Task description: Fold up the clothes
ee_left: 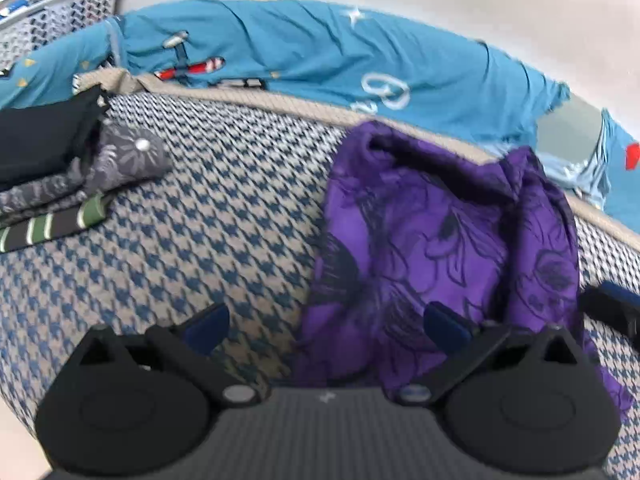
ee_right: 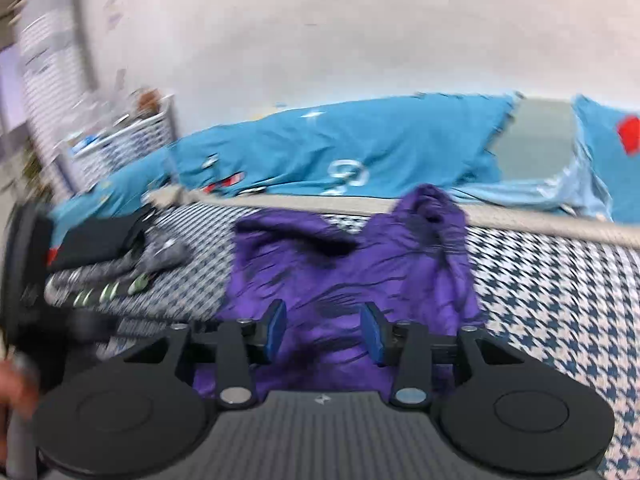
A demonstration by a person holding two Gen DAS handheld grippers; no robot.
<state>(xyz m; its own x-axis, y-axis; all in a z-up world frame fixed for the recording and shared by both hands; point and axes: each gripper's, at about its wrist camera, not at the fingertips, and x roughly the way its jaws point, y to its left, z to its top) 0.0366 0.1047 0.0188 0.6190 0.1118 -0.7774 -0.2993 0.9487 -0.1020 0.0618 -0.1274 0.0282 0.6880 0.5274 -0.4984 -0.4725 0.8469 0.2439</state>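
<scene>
A houndstooth blanket (ee_left: 224,208) covers the bed, with a teal patterned quilt (ee_left: 304,52) bunched along its far edge. The crumpled purple garment (ee_left: 436,240) lies just ahead of the left hand-held gripper (ee_left: 326,326), whose jaws stand wide, one blue pad over the cloth. The right hand-held gripper (ee_right: 324,332) hovers above the same garment, jaws partly apart, pressing nothing. Far left sits a pile of folded clothes (ee_left: 60,168).
</scene>
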